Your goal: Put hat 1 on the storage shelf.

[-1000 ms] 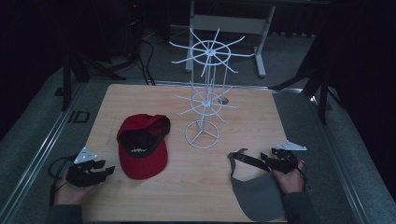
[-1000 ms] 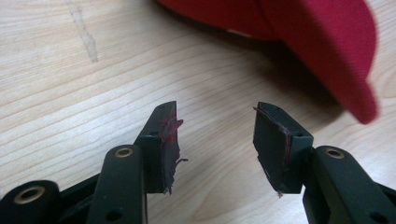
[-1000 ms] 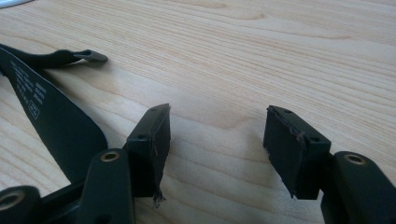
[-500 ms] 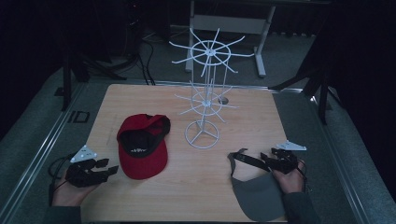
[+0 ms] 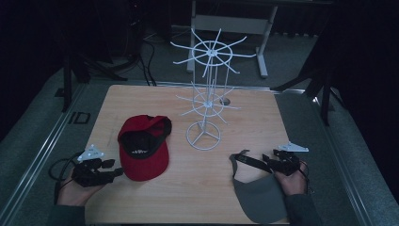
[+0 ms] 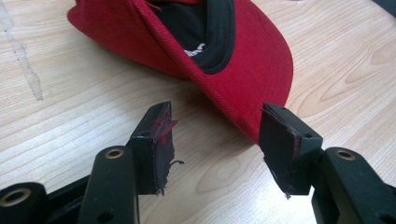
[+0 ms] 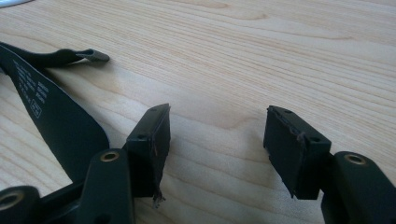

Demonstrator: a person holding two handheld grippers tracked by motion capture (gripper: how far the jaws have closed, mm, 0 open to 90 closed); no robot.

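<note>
- The left gripper [image 5: 113, 172] lies low at the near left of the tabletop [image 5: 155, 101], held in a hand [image 5: 77, 190], its jaws wide apart and empty.
- In the left gripper view the gripper [image 6: 215, 135] points at the brim of the red cap [image 6: 243, 60]. The brim's edge reaches down between the two open jaws, close by the right-hand one — whether it touches that jaw I cannot tell.
- The red cap [image 5: 143, 148] lies on the tabletop just beside the left gripper, brim toward the person and its dark lining showing at the far end.
- The right gripper [image 5: 266, 162] rests at the near right, held in the other hand [image 5: 291, 181], beside the back of the grey cap [image 5: 261, 195].
- In the right gripper view the gripper [image 7: 217, 133] has its jaws spread wide over bare wood, gripping nothing. The grey cap's black strap [image 7: 51, 102] lies left of the left-hand jaw, outside the gap.
- The grey cap lies at the near right edge of the tabletop, brim toward the person, its strap [image 5: 249, 160] standing open at the back.
- A white wire rack [image 5: 207, 101] stands upright at the middle of the tabletop, its round foot between the two caps and farther back — well apart from both grippers.
</note>
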